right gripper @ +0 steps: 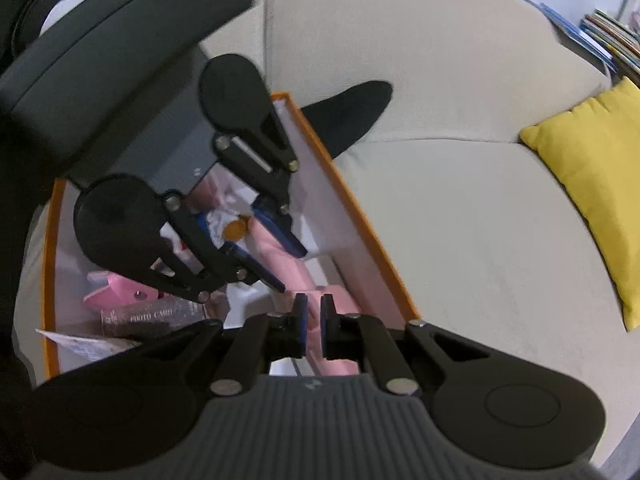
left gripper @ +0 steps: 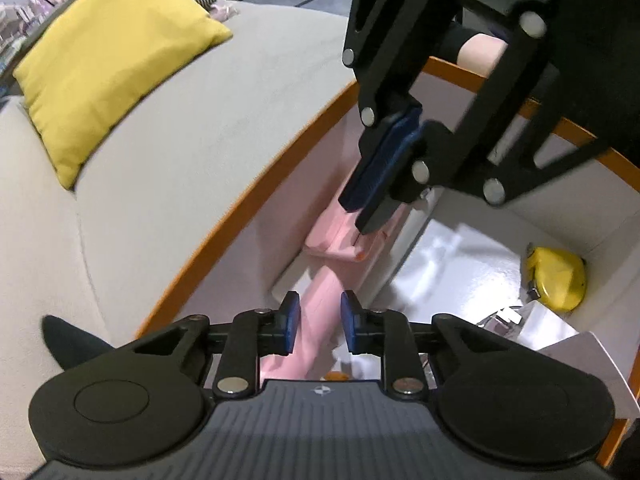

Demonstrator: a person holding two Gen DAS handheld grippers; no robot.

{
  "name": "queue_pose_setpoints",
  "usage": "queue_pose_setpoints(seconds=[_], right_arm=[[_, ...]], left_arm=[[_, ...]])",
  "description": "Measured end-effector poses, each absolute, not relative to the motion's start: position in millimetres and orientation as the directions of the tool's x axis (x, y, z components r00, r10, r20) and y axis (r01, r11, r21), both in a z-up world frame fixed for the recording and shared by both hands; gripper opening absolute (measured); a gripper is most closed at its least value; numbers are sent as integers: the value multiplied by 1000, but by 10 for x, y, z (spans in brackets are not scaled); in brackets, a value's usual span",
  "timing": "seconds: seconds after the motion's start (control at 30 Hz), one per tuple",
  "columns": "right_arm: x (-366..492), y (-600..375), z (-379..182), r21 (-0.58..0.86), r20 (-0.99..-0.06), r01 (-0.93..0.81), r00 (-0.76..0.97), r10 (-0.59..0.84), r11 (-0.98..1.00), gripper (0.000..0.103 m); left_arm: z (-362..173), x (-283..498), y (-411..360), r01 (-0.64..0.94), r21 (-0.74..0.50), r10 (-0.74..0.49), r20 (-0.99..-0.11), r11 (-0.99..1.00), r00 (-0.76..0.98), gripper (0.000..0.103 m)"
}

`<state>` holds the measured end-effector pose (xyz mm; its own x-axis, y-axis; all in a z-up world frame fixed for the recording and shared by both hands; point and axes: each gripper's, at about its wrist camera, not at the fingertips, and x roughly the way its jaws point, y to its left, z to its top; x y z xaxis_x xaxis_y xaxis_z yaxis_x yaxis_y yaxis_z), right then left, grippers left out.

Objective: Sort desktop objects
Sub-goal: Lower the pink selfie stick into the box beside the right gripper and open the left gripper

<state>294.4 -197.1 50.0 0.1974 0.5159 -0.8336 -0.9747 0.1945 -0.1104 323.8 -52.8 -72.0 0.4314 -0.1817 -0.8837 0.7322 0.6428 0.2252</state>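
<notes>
Between the left gripper [left gripper: 320, 322]'s half-open fingers lies the pink bar [left gripper: 316, 304], right gripper [left gripper: 360, 216]'s pinched shut.

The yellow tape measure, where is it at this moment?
In the left wrist view the yellow tape measure lies at the right, in the corner of a white compartment of the orange-rimmed box, right of the pink item.

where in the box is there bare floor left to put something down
The white floor between the pink divider wall and the yellow tape measure is bare. The narrow pink channel is crowded by both tools.
</notes>
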Motion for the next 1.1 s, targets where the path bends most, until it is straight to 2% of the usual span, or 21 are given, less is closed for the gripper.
queue_pose_setpoints(seconds=[0.03, 0.2, 0.27, 0.63, 0.8, 0.93, 1.1], right_arm=[[2918, -1963, 483, -108, -834, -977, 189, 518, 182, 7], [2804, -1958, 358, -115, -856, -983, 169, 488, 140, 9], [2753, -1967, 300, -107, -864, -987, 151, 480, 118, 4], [2758, -1953, 173, -162, -865, -984, 177, 470, 74, 3], [2643, -1833, 154, -281, -855, -960, 257, 451, 13, 2], [2693, -1811, 155, -303, -857, -953, 286, 428, 31, 3], [2628, -1809, 77, -344, -852, -939, 313, 419, 1, 4]], left_arm=[[-732, 3245, -534, 735, 228, -179, -885, 638, 430, 33], [-777, 3237, -566, 752, 243, -174, -887, 612, 428, 39], [-814, 3239, -575, 755, 249, -166, -889, 606, 427, 43], [-852, 3243, -656, 728, 284, -155, -868, 624, 471, 44], [-834, 3276, -734, 710, 301, -140, -860, 637, 490, 44], [-815, 3364, -775, 675, 290, -135, -854, 678, 503, 42], [-835, 3332, -838, 661, 337, -123, -828, 671, 548, 43]])
